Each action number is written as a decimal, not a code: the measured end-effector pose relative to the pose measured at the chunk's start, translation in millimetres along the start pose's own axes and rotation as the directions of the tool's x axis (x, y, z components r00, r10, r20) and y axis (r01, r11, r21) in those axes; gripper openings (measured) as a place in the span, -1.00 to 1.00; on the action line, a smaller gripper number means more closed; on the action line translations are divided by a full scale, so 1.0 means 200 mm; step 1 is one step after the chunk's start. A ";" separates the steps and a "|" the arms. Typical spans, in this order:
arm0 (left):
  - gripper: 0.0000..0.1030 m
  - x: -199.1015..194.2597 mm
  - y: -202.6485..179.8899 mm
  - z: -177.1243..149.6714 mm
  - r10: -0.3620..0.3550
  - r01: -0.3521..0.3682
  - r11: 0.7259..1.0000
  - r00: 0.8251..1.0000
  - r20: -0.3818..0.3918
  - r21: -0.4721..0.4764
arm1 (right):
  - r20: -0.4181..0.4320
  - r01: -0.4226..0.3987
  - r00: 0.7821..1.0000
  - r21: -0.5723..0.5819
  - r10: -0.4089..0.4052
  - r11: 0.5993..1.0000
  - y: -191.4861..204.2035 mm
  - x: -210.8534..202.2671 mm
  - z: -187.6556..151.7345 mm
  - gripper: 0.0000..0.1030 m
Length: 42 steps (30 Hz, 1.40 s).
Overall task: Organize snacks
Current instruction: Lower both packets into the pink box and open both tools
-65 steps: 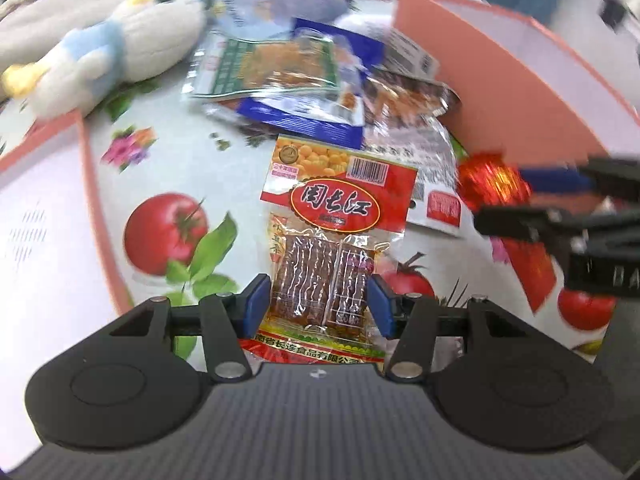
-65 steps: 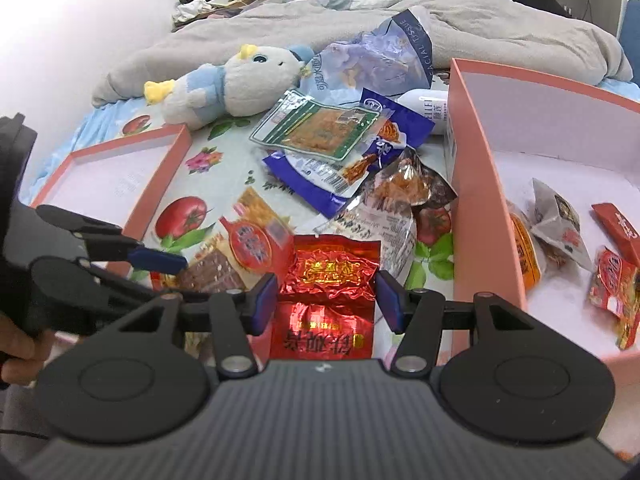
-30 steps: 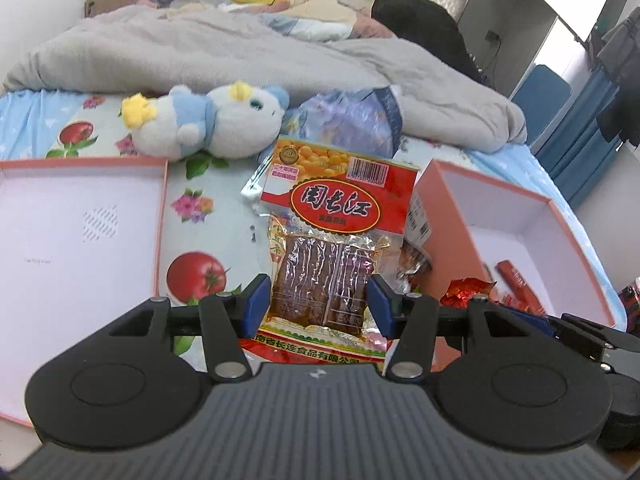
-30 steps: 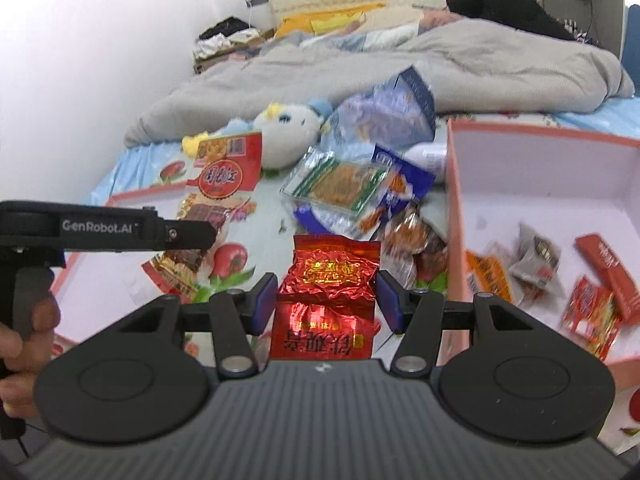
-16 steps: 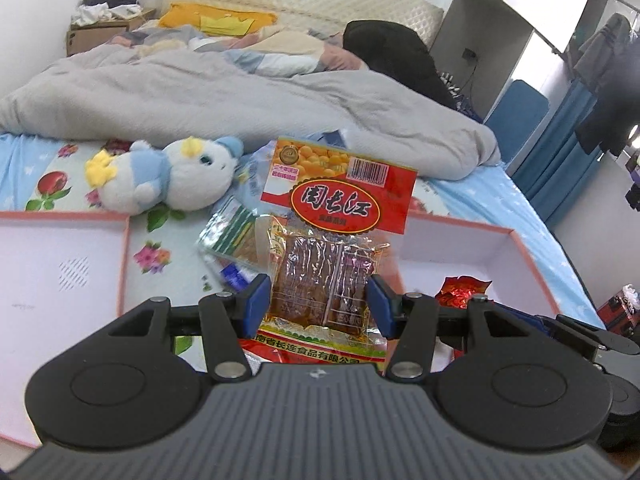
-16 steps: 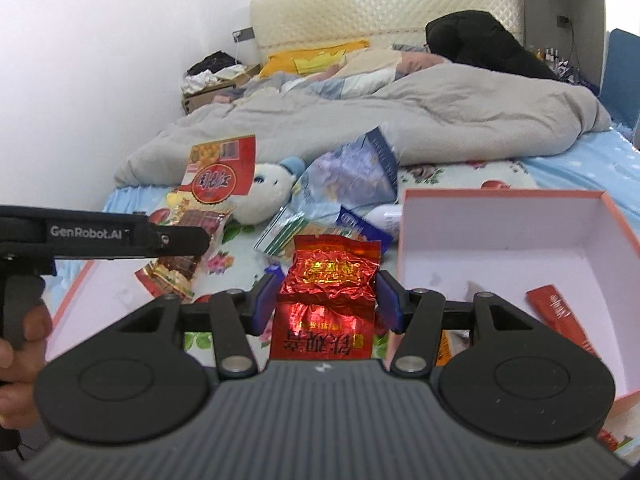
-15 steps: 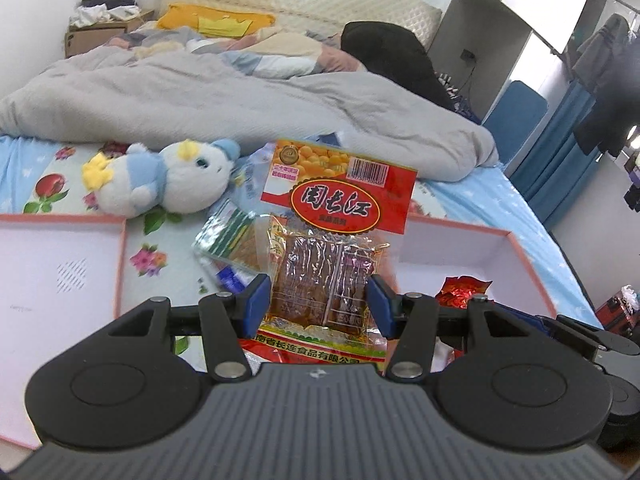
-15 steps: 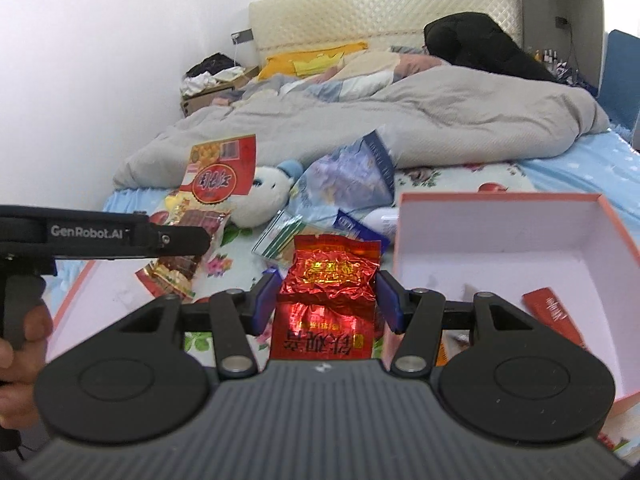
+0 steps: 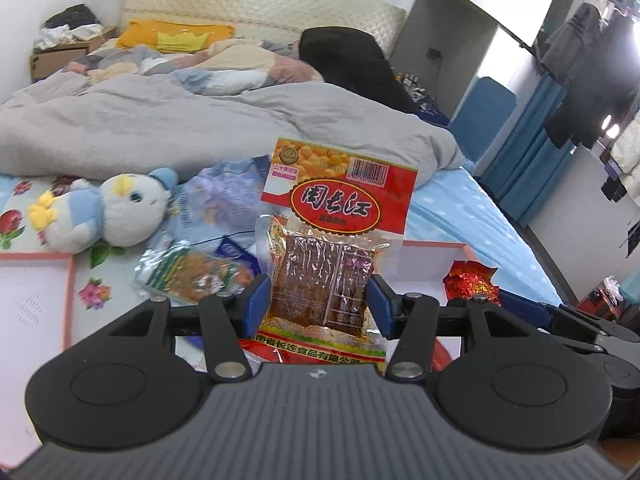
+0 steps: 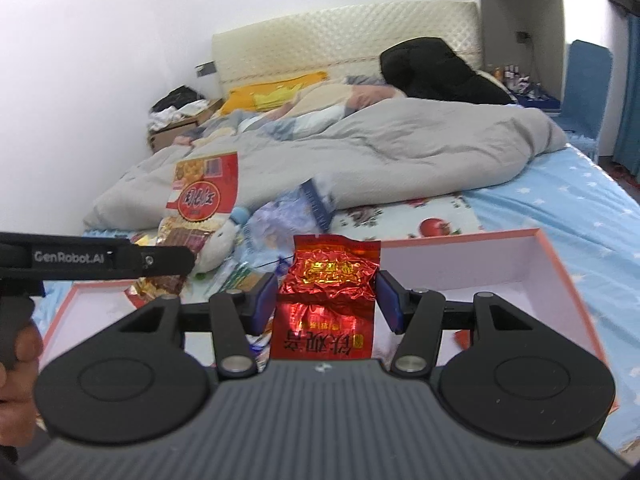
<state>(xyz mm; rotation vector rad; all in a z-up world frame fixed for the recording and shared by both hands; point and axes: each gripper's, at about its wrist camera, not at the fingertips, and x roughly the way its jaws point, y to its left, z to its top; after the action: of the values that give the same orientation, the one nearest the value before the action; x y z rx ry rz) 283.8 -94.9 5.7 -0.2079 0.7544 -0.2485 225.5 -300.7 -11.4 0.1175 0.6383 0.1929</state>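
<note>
Red foil filled my right view: the tea packet [image 10: 326, 304] sat clamped between the blue pads of my right gripper [image 10: 326, 300], half-spread jaws pressing its crinkled sides, gold Chinese characters across its front. My left gripper [image 9: 319, 304] likewise pinched the clear-and-red snack pack [image 9: 326, 256], whose oval label carried large white Chinese characters under a barcode, with a strip of print along its bottom edge. From the right view I read "GenRobot.AI" on the left gripper's arm, held by a hand [image 10: 18, 354].

Compared with a second before, both packets had risen well clear of the bed; the loose snacks and the pink boxes had dropped lower in my views, and far more of the bedroom showed.

Below lay the fruit-printed sheet [image 9: 100, 276], a pink-rimmed box [image 10: 560, 256] to the right, a green-labelled packet [image 9: 188, 276], and a plush toy [image 9: 108, 210]. Beyond them a grey duvet [image 9: 180, 128] covered the bed, then a yellow pillow [image 9: 176, 36], a quilted cream headboard [image 10: 344, 48] and blue curtains [image 9: 528, 156].
</note>
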 end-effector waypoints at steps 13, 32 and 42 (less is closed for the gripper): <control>0.14 0.48 -0.34 -0.08 -0.070 0.080 0.995 0.987 -0.143 0.060 | -0.111 0.135 0.986 0.101 -0.124 0.986 -0.42 0.18 -0.16 0.10; 0.18 0.91 -0.43 -0.24 -0.016 0.056 0.990 0.955 -0.295 0.127 | -0.217 0.173 0.967 0.189 -0.130 0.967 -0.67 0.35 -0.37 0.12; 0.59 0.79 -0.42 -0.19 0.011 0.029 0.990 0.962 -0.274 0.140 | -0.190 0.200 0.969 0.221 -0.160 0.955 -0.67 0.25 -0.33 0.65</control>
<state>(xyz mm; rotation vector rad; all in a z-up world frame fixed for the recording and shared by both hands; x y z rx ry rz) 355.1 -225.2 -100.8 -0.0403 1.0066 -0.3437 243.6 -417.7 -115.9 0.2751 0.8380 -0.0530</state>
